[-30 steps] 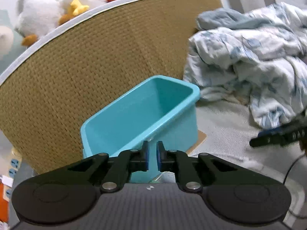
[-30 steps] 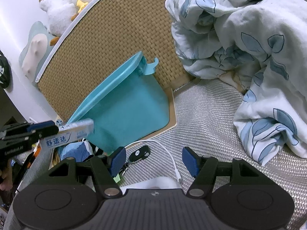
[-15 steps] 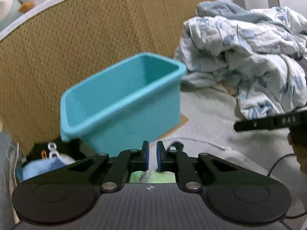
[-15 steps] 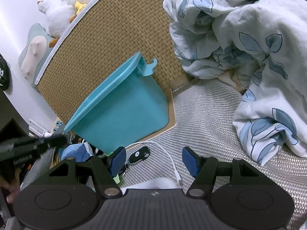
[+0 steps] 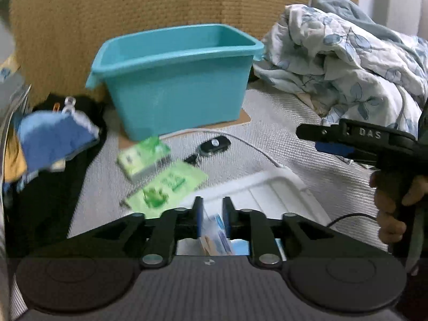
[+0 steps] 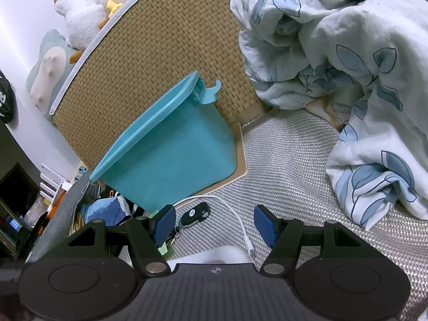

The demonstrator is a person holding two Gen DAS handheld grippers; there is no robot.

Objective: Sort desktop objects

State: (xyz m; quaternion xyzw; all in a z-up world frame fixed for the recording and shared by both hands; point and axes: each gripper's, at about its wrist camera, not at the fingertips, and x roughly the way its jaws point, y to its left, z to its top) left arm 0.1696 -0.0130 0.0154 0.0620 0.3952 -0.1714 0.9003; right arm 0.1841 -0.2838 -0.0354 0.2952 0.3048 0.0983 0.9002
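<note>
Several items remain unsorted on the bed beside the teal bin [image 5: 176, 80]: green packets [image 5: 171, 184], car key fob [image 5: 214, 144]. Left hand-held gripper [image 5: 212, 216] opening, nothing pressed; right hand-held gripper [image 6: 214, 226] wide, empty.

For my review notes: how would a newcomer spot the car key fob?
Find the teal bin against the woven headboard. On the grey mat just before it, beside a white cable, lies the car key fob: small, black, with keys attached, unlike the green packets nearby.
</note>
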